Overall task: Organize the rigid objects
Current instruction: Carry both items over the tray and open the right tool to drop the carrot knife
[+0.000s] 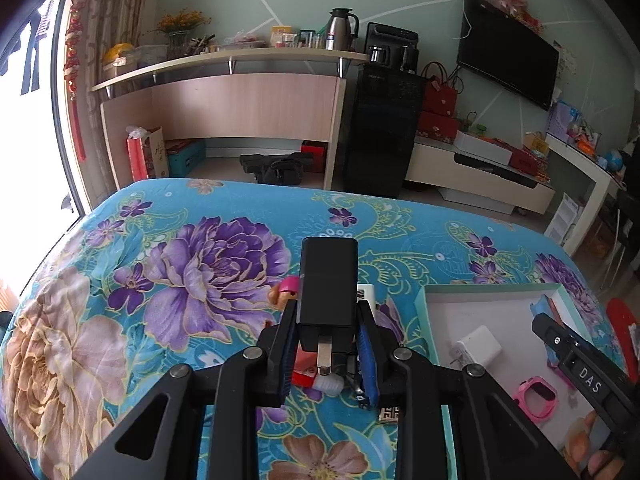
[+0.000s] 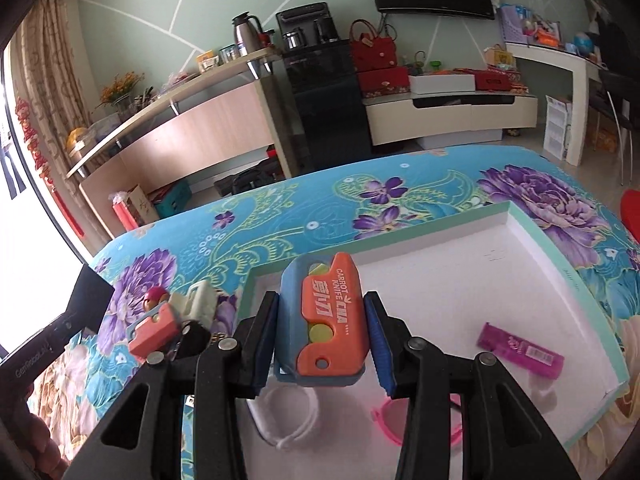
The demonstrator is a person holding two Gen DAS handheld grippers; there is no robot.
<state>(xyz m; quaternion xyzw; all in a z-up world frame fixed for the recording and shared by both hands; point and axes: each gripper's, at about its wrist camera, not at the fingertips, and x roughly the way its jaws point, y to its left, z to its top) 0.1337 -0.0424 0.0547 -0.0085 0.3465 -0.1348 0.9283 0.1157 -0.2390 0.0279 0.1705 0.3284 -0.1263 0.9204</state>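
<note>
My left gripper [image 1: 329, 316] is shut on a black plug charger [image 1: 329, 280], its prongs pointing back at the camera. It hangs above a small pile on the flowered cloth: a toy figure with a pink cap [image 1: 286, 290], a red piece [image 1: 306, 374] and a white piece. My right gripper [image 2: 322, 300] is shut on an orange and blue carrot knife toy [image 2: 330, 320], over the near left part of the white tray [image 2: 400, 236]. In the tray lie a magenta bar [image 2: 520, 350], a pink watch [image 2: 388, 420] and a white charger [image 1: 478, 346].
The tray with its teal rim [image 1: 492, 289] sits at the right of the bed-like surface covered in blue floral cloth [image 1: 180, 264]. Left of the tray lie a cream toy [image 2: 198, 300], a coral piece [image 2: 154, 332] and a black key [image 2: 192, 336]. Furniture stands beyond the far edge.
</note>
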